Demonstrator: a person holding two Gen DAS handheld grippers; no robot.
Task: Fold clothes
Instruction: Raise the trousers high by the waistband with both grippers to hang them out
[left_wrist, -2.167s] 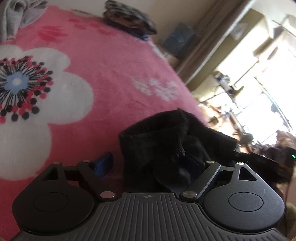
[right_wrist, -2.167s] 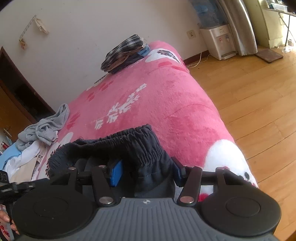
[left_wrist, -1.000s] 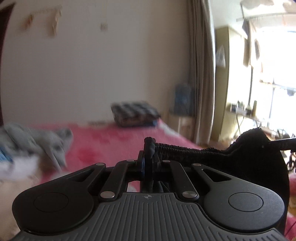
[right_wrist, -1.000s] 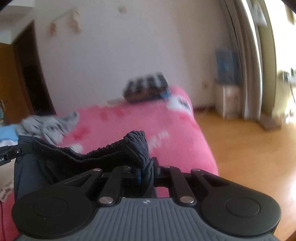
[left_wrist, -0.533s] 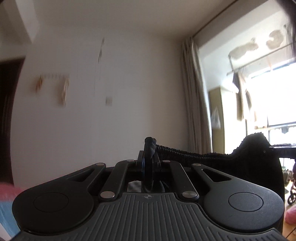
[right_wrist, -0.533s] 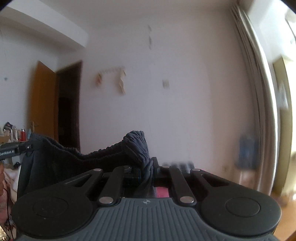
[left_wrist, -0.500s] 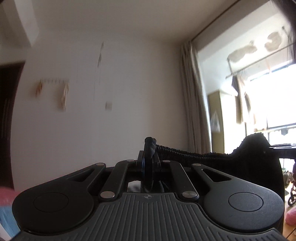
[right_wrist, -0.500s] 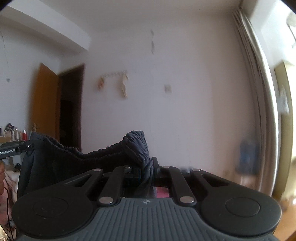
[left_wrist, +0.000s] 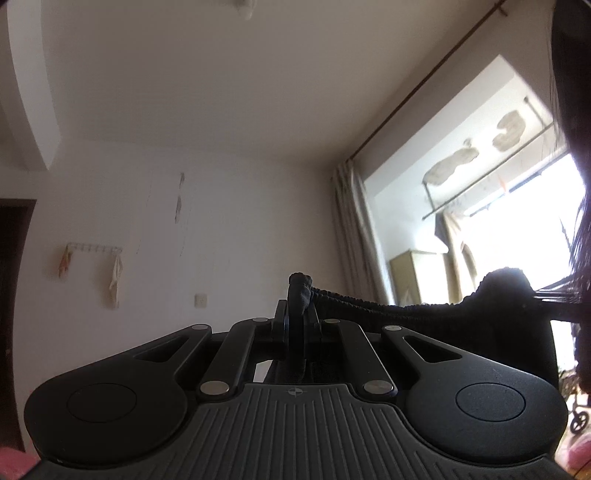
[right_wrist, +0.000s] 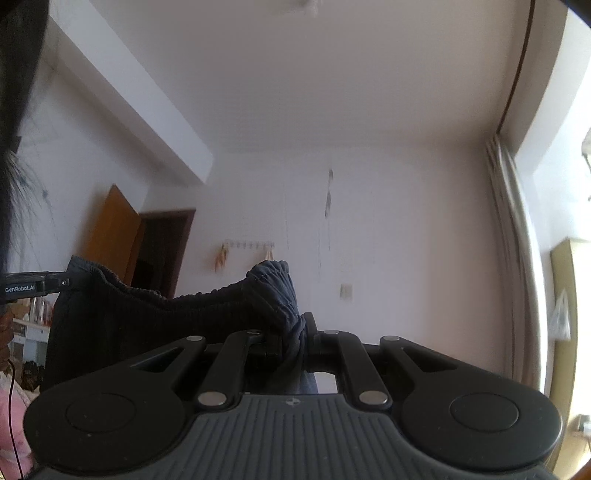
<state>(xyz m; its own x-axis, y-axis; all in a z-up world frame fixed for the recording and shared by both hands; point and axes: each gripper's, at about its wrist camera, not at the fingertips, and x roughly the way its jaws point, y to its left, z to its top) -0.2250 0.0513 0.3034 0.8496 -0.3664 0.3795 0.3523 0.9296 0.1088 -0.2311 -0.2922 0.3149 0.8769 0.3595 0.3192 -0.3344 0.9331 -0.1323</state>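
1. The right gripper (right_wrist: 301, 332) is clamped on the gathered waistband of dark trousers (right_wrist: 155, 314).
2. The waistband stretches left to the left gripper (right_wrist: 62, 282), which pinches its other end.
3. Far behind: a white wall, an open orange door (right_wrist: 110, 232) on the left, a curtain (right_wrist: 513, 240) on the right.

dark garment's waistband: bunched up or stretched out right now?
Stretched out. The elastic waistband runs as a taut line from the left gripper across to the right gripper, each shut on one end, with the fabric hanging below.

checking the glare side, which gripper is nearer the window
Right. The right gripper grips the waistband on the window side; the left gripper grips it farther off, toward the door.
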